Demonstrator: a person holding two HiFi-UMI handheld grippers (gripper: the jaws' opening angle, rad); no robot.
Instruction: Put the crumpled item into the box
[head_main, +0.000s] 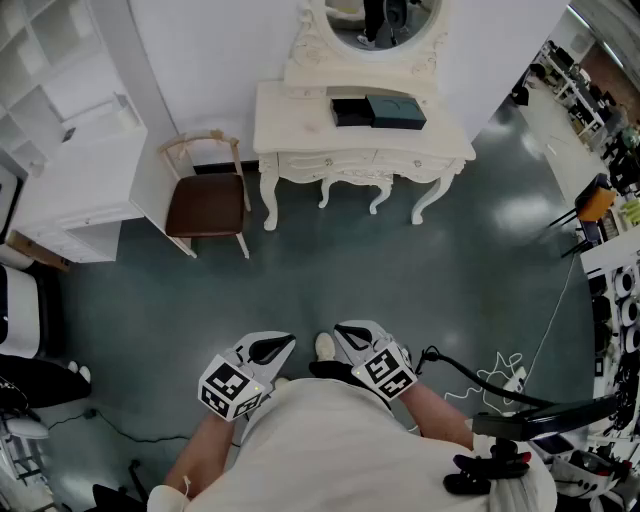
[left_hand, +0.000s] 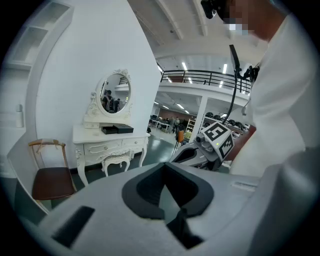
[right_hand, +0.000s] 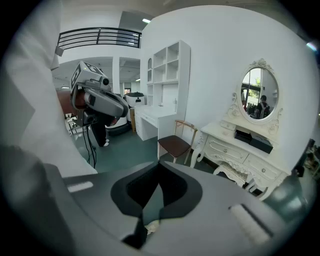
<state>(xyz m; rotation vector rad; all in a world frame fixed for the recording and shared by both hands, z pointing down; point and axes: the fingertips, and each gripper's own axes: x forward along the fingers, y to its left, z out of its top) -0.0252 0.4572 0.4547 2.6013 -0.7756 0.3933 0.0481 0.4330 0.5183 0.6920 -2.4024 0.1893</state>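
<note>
Left tool (head_main: 268, 350) clenched, empty. Right tool (head_main: 358, 340) clenched too; a pale bit (right_hand: 149, 227) shows under its jaws, and I cannot tell if it is the crumpled item. Beyond: chair (head_main: 205, 205), then worktop (head_main: 290, 125) bearing 2 boxes (head_main: 395, 112).

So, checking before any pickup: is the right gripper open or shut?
Shut: the right gripper has its jaws meeting at the tips, nothing between them.

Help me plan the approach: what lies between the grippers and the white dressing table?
Only bare floor, per the head view, from the left gripper and right gripper to the dressing table; the chair stands aside.
</note>
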